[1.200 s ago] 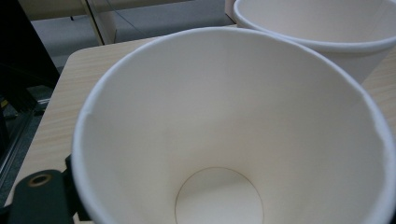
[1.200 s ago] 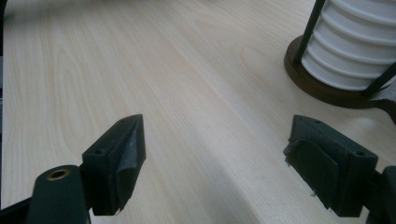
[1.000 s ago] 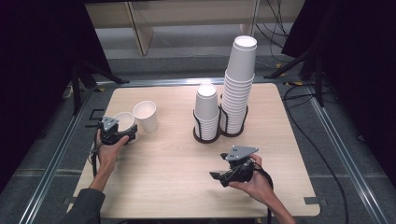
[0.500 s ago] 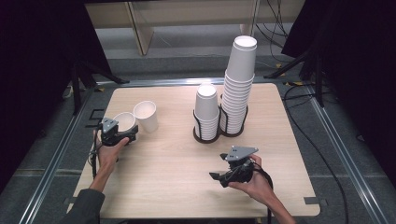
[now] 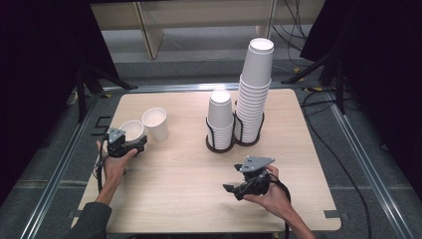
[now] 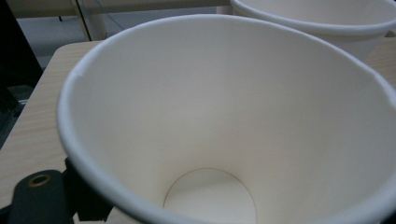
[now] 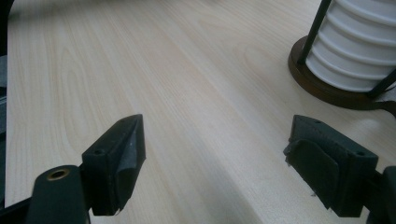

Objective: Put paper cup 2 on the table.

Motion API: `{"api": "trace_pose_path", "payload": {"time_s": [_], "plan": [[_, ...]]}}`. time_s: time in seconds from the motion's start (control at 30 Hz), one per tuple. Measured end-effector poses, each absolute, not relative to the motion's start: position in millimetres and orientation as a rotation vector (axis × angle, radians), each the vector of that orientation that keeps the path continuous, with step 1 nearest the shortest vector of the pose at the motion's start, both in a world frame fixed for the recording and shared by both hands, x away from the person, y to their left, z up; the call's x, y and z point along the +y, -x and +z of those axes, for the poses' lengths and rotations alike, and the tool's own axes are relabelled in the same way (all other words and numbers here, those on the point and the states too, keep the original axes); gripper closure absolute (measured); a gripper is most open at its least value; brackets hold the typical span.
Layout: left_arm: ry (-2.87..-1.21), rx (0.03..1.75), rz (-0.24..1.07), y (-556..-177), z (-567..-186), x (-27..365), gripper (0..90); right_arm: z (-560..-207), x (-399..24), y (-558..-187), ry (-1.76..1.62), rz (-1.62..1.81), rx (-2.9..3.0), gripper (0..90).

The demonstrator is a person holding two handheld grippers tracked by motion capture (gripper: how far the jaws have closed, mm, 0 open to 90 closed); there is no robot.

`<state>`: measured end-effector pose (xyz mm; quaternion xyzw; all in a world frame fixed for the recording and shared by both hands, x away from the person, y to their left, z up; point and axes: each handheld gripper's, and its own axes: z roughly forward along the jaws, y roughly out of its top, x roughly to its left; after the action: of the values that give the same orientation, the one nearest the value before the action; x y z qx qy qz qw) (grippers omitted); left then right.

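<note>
- Paper cup (image 6: 224, 116) sits at the left gripper (image 5: 130, 146) fingertips, its rim over 1 jaw; jaws have just been closing on its wall, grip not confirmed.
- Second cup (image 5: 155, 123) just beyond it.
- Right gripper (image 7: 219, 163) idle, jaws wide, nothing between; cup rack (image 7: 327, 88) beyond.
- Step: grasping. Next, likely: firm the pinch, lift clear.

Well beyond the tongs, two stacks of white cups are standing in a dark wire holder (image 5: 234, 143): the shorter stack (image 5: 220, 118) is sitting left of the tall stack (image 5: 255, 89). The wooden table (image 5: 189, 194) is stretching bare between the tongs, with the grey floor (image 5: 199, 52) lying behind it.
</note>
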<state>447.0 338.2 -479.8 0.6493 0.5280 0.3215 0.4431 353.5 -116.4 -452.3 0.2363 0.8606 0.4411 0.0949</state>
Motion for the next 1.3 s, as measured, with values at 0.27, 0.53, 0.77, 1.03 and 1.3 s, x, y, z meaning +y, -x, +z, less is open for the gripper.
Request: {"api": "trace_pose_path", "payload": {"time_s": [0.27, 0.53, 0.77, 1.03, 1.3], "plan": [[-1.626, 1.312, 0.791, -445, -481, 337, 13.8, -452, -116, -353, -0.701, 1.303, 2.556, 20.2], [-1.635, 1.315, 0.788, -439, -484, 342, 14.3, -452, -117, -353, -0.687, 1.302, 2.548, 20.1], [-1.647, 1.334, 0.764, -433, -480, 342, 14.3, -452, -117, -353, -0.687, 1.301, 2.551, 20.1], [-1.646, 1.352, 0.769, -421, -482, 344, 14.4, -453, -117, -352, -0.685, 1.302, 2.558, 20.2], [-1.658, 1.35, 0.769, -412, -479, 346, 14.4, -453, -116, -351, -0.691, 1.304, 2.563, 20.2]]}}
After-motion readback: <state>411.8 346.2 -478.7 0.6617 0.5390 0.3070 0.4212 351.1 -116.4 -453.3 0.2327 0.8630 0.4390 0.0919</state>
